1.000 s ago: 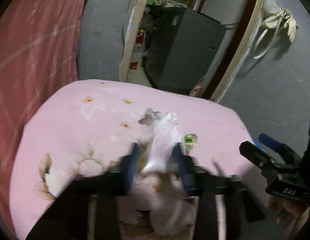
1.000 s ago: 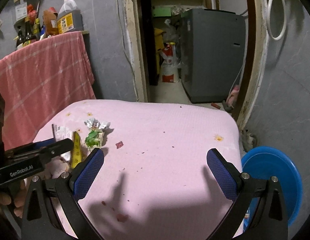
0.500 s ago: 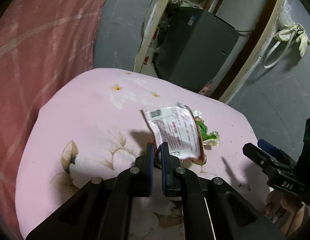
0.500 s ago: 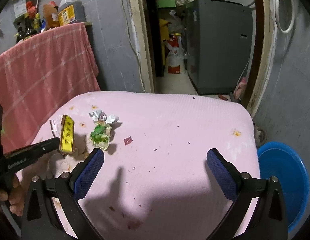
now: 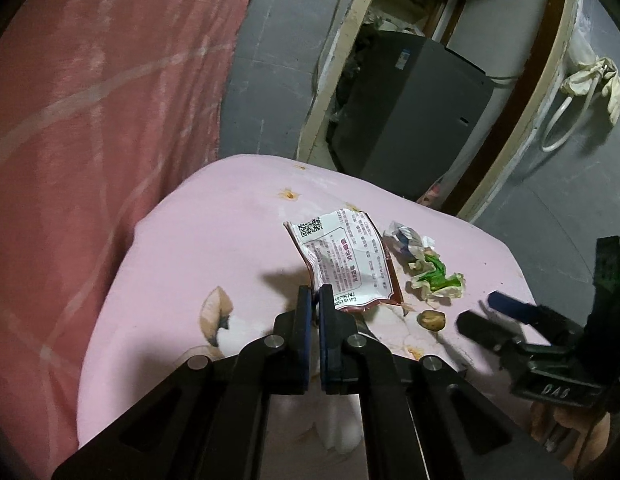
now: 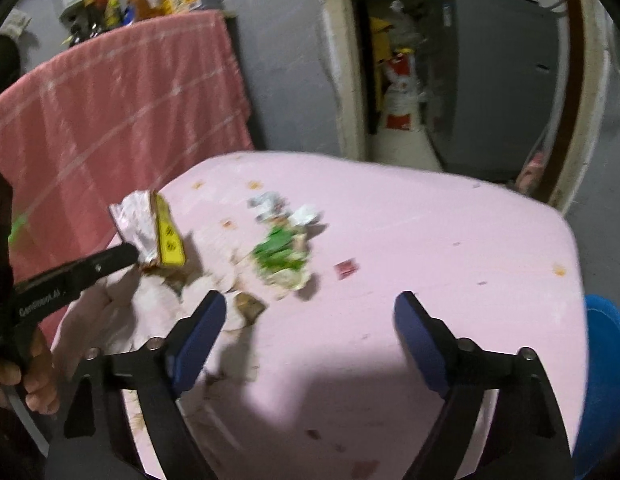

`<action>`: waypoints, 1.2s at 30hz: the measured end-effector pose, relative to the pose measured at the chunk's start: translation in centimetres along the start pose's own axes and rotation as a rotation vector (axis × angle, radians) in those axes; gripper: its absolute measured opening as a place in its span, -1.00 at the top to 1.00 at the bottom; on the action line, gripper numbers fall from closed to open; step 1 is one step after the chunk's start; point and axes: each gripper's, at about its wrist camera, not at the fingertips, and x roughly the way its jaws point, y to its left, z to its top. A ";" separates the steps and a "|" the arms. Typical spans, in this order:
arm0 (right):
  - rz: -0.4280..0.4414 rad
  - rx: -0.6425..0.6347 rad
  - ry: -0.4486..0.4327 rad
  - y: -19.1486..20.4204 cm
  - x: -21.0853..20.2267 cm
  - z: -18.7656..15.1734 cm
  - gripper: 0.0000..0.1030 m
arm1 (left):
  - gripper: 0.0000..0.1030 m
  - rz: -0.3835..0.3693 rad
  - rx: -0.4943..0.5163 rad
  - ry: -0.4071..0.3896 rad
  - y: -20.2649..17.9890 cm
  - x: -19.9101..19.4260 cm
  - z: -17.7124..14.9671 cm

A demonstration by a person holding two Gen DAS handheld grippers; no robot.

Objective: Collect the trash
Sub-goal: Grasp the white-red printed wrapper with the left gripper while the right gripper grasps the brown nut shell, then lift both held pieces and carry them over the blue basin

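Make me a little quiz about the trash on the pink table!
1. True or false: the left gripper is shut on the packet.
2. Which trash lies nearest the right gripper? A) brown scrap B) red scrap C) packet
3. Fill in: beside the table, low on the right, stands a ____ tub.

Key: 1 true. 2 A; its jaws are closing with nothing between them. 3 blue.
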 end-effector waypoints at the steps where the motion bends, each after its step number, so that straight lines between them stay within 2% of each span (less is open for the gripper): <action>1: 0.021 0.001 0.014 0.3 0.4 0.0 -0.52 | 0.97 0.002 0.002 -0.005 0.0 -0.2 0.0; 5: 0.058 0.011 0.046 0.9 1.5 0.2 -0.29 | 0.97 -0.005 0.011 -0.020 0.4 -0.6 -0.2; 10: 0.071 -0.021 0.078 2.2 2.5 0.5 0.24 | 0.97 -0.009 0.021 -0.043 0.4 -1.2 -0.4; 14: 0.062 -0.074 0.091 3.2 2.7 0.3 0.47 | 0.97 -0.007 0.026 -0.058 0.3 -1.5 -0.3; 16: 0.055 -0.089 0.091 3.4 2.6 0.1 0.67 | 0.97 -0.008 0.026 -0.065 0.1 -1.6 -0.3; 21: 0.034 -0.082 0.044 3.0 1.0 -0.4 0.67 | 0.97 -0.011 0.050 -0.087 -0.4 -2.3 -0.5; 24: 0.034 -0.069 -0.029 2.6 -1.4 -0.6 0.67 | 0.98 -0.026 0.062 -0.106 -1.1 -2.8 -0.5; 32: -0.051 -0.100 -0.313 2.1 -10.1 -0.5 0.67 | 0.98 -0.102 0.102 -0.206 -4.3 -5.4 -0.1; 36: -0.099 -0.110 -0.432 1.4 -14.0 -0.1 0.67 | 0.97 -0.142 0.149 -0.283 -7.3 -7.3 0.5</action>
